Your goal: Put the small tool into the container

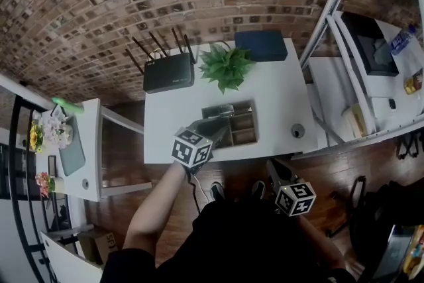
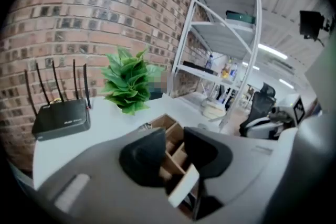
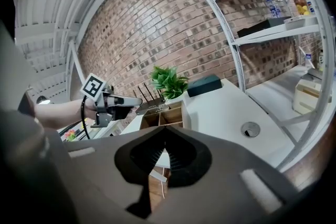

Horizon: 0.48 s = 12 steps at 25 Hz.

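A wooden container [image 1: 255, 121] with several compartments stands near the front edge of the white table [image 1: 165, 122]. A small grey metal tool [image 1: 218, 109] lies at the container's back-left part; the right gripper view shows the tool [image 3: 149, 107] resting across the container's top [image 3: 170, 115]. My left gripper [image 1: 217, 131] hovers over the container's left front with its jaws apart. In its own view the left gripper [image 2: 173, 147] has only the compartments [image 2: 168, 126] showing through the gap. My right gripper [image 1: 275, 170] hangs below the table's front edge, jaws together and empty [image 3: 164, 131].
On the table stand a black router [image 1: 169, 73], a green plant [image 1: 225, 66], a dark blue box [image 1: 262, 45] and a round cable hole [image 1: 298, 131]. A white shelving rack [image 1: 338, 10] rises at the right. A side table with flowers [image 1: 50, 132] is at the left.
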{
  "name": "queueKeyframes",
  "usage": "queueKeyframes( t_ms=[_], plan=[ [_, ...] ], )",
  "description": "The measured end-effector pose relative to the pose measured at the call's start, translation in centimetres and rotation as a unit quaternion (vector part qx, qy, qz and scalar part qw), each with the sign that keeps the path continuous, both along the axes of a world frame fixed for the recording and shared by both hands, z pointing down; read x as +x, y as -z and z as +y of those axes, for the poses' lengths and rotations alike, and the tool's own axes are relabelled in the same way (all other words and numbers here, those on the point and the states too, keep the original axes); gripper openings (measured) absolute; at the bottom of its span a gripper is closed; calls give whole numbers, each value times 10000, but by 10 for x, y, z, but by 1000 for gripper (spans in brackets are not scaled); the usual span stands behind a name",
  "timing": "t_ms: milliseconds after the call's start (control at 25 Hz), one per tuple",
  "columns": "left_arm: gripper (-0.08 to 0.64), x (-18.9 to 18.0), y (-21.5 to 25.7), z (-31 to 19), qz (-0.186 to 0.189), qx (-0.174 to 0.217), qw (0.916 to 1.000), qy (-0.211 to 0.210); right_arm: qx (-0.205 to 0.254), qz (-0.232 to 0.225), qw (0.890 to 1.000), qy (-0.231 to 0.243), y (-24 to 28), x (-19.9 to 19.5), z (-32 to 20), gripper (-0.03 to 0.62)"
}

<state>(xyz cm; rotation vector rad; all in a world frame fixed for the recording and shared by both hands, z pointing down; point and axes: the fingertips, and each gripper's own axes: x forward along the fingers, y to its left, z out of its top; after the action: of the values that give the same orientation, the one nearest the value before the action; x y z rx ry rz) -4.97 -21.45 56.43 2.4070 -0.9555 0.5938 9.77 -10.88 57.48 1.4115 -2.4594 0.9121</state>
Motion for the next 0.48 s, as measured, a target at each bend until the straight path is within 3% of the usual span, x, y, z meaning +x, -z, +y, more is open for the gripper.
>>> queueKeyframes(
  t_ms=[160, 320, 480],
  plan=[
    [59, -13, 23, 45, 627, -21, 9968, 495, 23, 6, 9997, 233, -1, -14, -4, 11],
    [20, -29, 31, 81, 1211, 10, 9855, 1189, 252, 109, 9981, 544, 7, -32, -11, 11],
    [3, -44, 31, 107, 1317, 59, 9764, 1712, 450, 82, 9959, 777, 21, -51, -19, 11]
  ],
)
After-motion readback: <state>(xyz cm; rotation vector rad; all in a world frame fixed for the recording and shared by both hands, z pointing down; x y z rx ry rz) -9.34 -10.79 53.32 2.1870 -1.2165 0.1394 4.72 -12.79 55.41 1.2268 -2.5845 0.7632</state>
